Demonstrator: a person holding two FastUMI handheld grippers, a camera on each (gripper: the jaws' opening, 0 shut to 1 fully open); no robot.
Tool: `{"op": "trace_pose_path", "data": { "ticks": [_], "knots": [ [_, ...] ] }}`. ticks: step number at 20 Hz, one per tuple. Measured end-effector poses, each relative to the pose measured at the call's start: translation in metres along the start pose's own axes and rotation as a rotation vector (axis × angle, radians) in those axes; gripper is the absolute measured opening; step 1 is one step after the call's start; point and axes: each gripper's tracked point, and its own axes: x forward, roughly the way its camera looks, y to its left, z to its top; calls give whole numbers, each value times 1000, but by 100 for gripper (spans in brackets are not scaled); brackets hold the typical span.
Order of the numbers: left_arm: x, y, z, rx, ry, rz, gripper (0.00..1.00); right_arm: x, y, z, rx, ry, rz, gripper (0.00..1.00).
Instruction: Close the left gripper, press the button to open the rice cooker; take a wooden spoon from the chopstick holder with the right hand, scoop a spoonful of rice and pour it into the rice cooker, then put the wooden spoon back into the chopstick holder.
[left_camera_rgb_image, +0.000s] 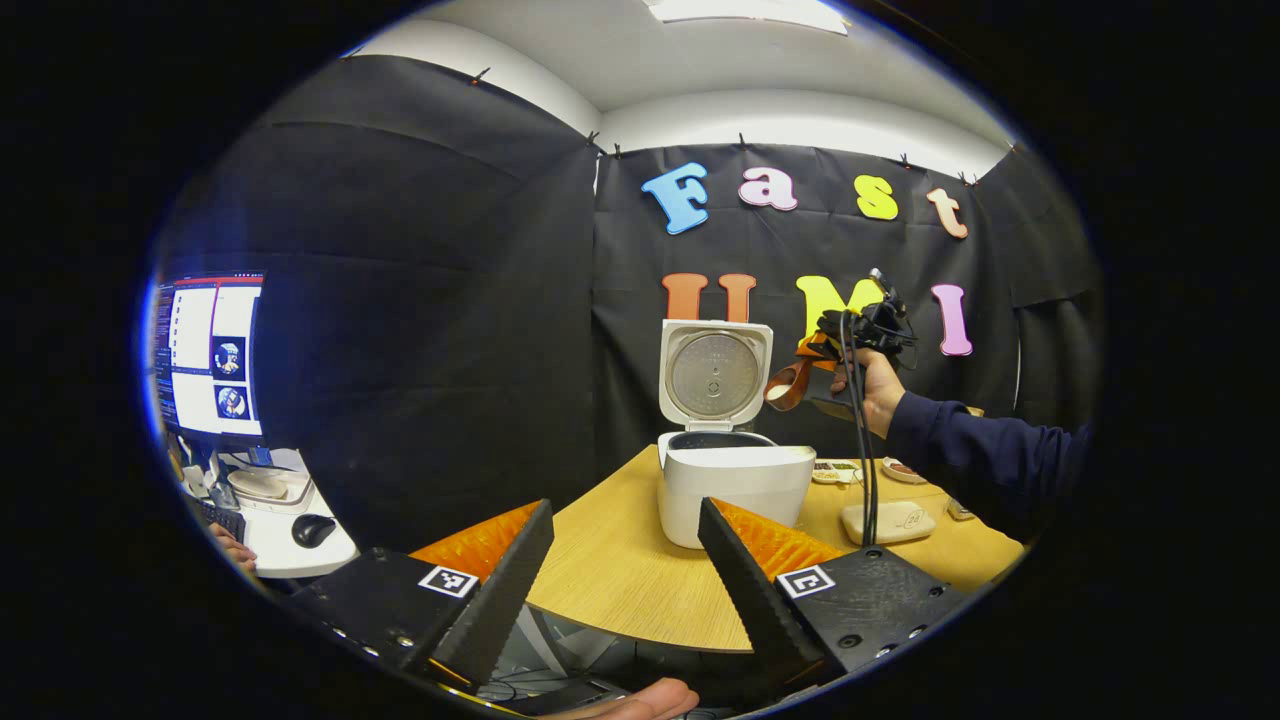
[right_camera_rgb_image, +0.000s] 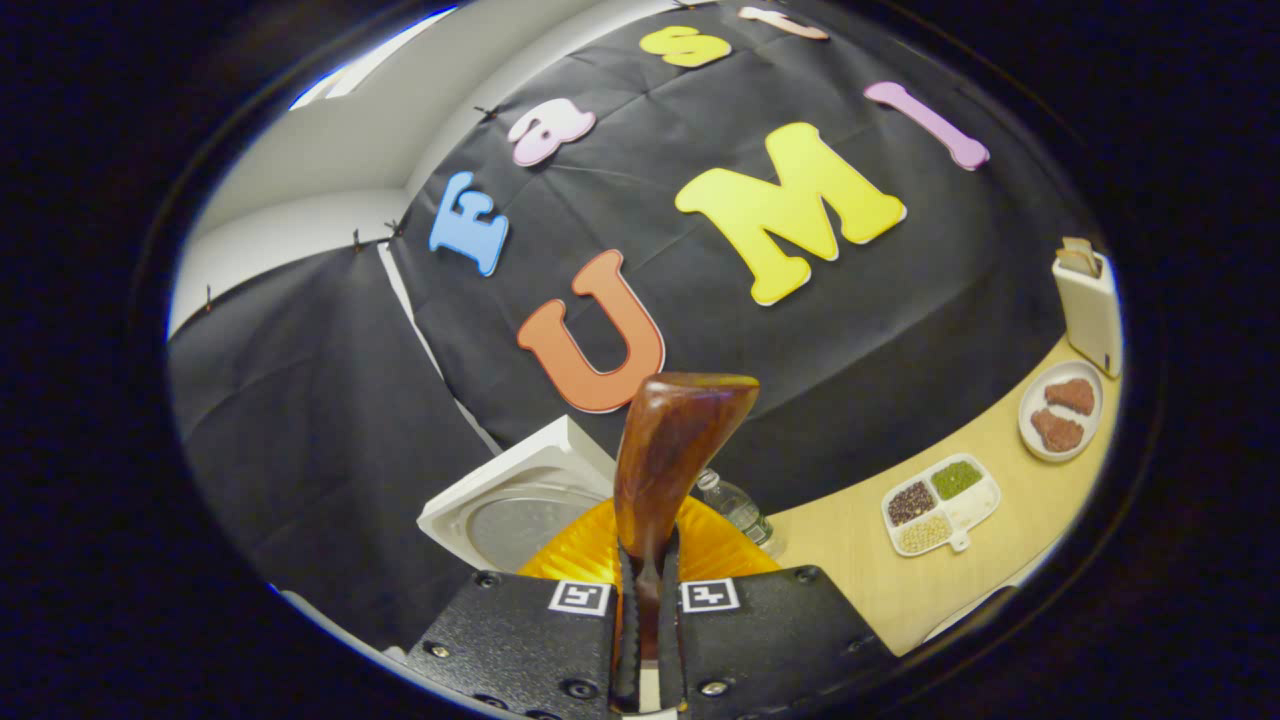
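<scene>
The white rice cooker (left_camera_rgb_image: 735, 490) stands on the wooden table (left_camera_rgb_image: 620, 570) with its lid (left_camera_rgb_image: 715, 375) raised upright. My left gripper (left_camera_rgb_image: 625, 510) is open, held back from the cooker at the table's near edge, with nothing between its fingers. A hand holds my right gripper (left_camera_rgb_image: 850, 335) in the air to the right of the lid. It is shut on the handle of the wooden spoon (left_camera_rgb_image: 790, 385), whose bowl hangs beside the lid above the pot. In the right gripper view the spoon (right_camera_rgb_image: 670, 450) rises from the right gripper (right_camera_rgb_image: 645, 550), above the lid (right_camera_rgb_image: 520, 505). The white chopstick holder (right_camera_rgb_image: 1088, 300) stands at the far right.
A divided dish of grains (right_camera_rgb_image: 940, 505), a plate with brown pieces (right_camera_rgb_image: 1060, 410) and a clear bottle (right_camera_rgb_image: 740, 510) sit on the table. A cream pad (left_camera_rgb_image: 888, 522) lies right of the cooker. A side desk at the left carries a monitor (left_camera_rgb_image: 210, 355) and a mouse (left_camera_rgb_image: 312, 528).
</scene>
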Motion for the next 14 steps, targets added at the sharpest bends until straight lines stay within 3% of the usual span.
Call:
{"op": "trace_pose_path", "data": {
  "ticks": [2, 5, 14],
  "knots": [
    [1, 1, -3, 8, 8, 3, 93, 10, 9, -12, -148, 7, -21, 12],
    [-1, 4, -1, 23, 5, 18, 93, 22, 27, -34, -265, 33, -13, 12],
    [-4, 0, -8, -2, 16, -1, 93, 13, 86, -59, -728, -30, 87, 12]
  ]
}}
